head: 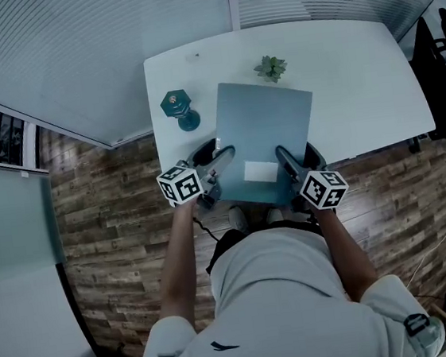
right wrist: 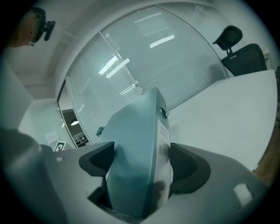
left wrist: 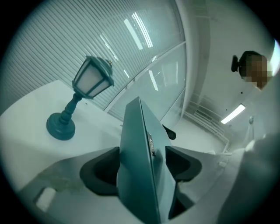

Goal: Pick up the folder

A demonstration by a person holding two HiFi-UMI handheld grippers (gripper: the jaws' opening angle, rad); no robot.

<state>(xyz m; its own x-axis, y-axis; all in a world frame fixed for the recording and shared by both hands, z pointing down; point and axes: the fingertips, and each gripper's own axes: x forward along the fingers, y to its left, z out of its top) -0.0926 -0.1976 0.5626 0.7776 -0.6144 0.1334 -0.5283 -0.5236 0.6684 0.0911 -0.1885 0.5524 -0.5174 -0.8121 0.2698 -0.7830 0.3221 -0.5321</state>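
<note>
A blue-grey folder (head: 266, 133) with a white label hangs above the near edge of the white table (head: 356, 78), held by both grippers at its near corners. My left gripper (head: 220, 166) is shut on the folder's near left edge; in the left gripper view the folder (left wrist: 142, 162) stands edge-on between the pads. My right gripper (head: 284, 163) is shut on the near right edge, and in the right gripper view the folder's spine (right wrist: 140, 162) with a barcode label fills the gap between its fingers.
A teal lantern-shaped lamp (head: 180, 108) (left wrist: 81, 98) stands on the table left of the folder. A small green plant (head: 271, 67) sits behind it. A black office chair (head: 439, 69) (right wrist: 243, 52) stands at the right. Glass walls with blinds enclose the table's far side.
</note>
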